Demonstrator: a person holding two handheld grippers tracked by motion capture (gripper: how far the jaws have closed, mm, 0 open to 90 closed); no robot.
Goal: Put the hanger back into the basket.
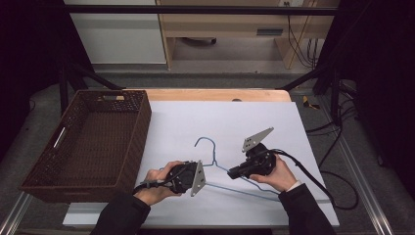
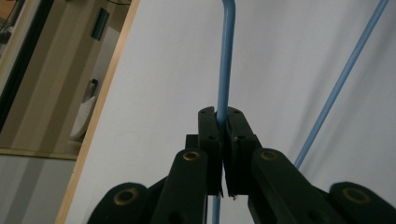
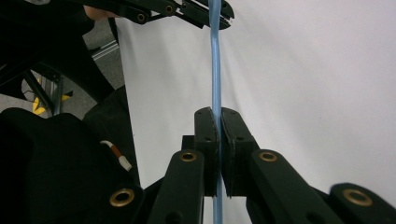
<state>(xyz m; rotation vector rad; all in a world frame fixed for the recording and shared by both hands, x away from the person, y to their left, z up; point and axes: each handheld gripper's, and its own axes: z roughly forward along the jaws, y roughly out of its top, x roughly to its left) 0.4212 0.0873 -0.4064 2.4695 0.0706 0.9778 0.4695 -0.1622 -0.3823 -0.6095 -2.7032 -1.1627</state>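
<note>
Left tongs and right tongs, both clamped tight on thin blue wire coat hanger, over white-covered counter beside brown woven basket.

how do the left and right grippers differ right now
The left gripper clamps the blue wire hanger just below its hook; the right gripper clamps the sloping arm farther right. The left gripper's grey plate faces the right gripper; the right gripper's plate tilts up behind it. Both are shut on the hanger.
</note>
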